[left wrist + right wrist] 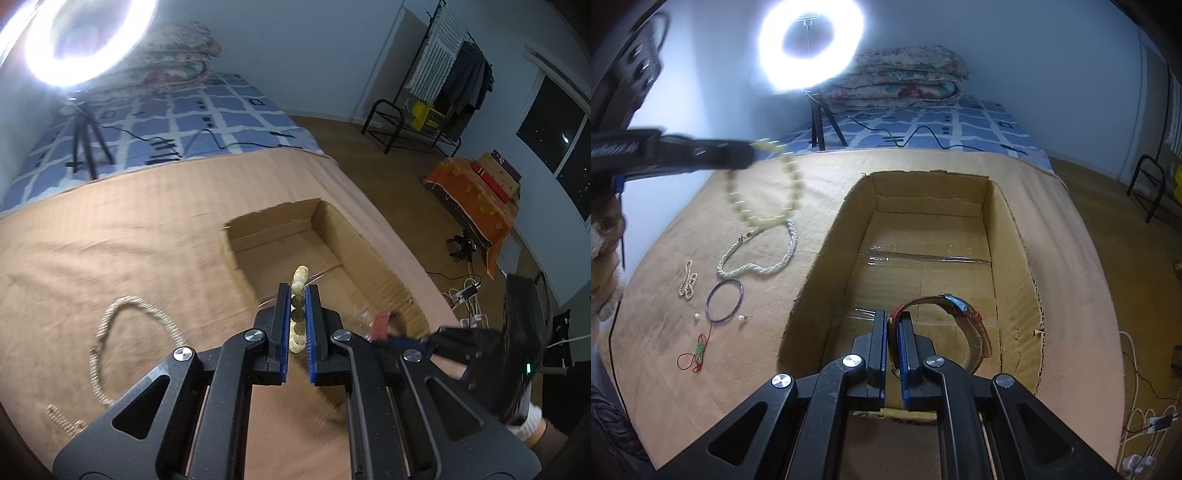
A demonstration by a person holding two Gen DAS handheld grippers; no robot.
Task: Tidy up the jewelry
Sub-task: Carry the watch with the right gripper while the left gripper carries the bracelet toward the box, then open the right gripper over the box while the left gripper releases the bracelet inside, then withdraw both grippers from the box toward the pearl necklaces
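Black linkage arms and blue-padded fingers fill the near foreground of both wrist views. On the right gripper (893,325) the jaws are drawn nearly together and a red-strapped wristwatch (955,317) is pinched by its band, the case and the rest of the loop being held out over the floor of the open cardboard box (1012,236). On the left gripper (300,295) the jaws are closed to bead width and a pale green bead bracelet (298,306) is clamped between the pads; in the right wrist view its loop is seen hanging blurred above the tan cloth (1071,258), beside the box, not yet over it.

Both pieces are judged light. The watch band is likely flexible but holds its curve, so a grip on the strap is suitable, while the glass face should be spared knocks. The beaded loop is limp and swings freely; smooth round beads may slip, so it is best taken across the strand between beads.

Still lying on the cloth are a pearl necklace (775,258), a smaller pearl strand (687,280), a thin bangle (724,301), two loose pearl earrings (740,318) and a red cord charm (698,352).
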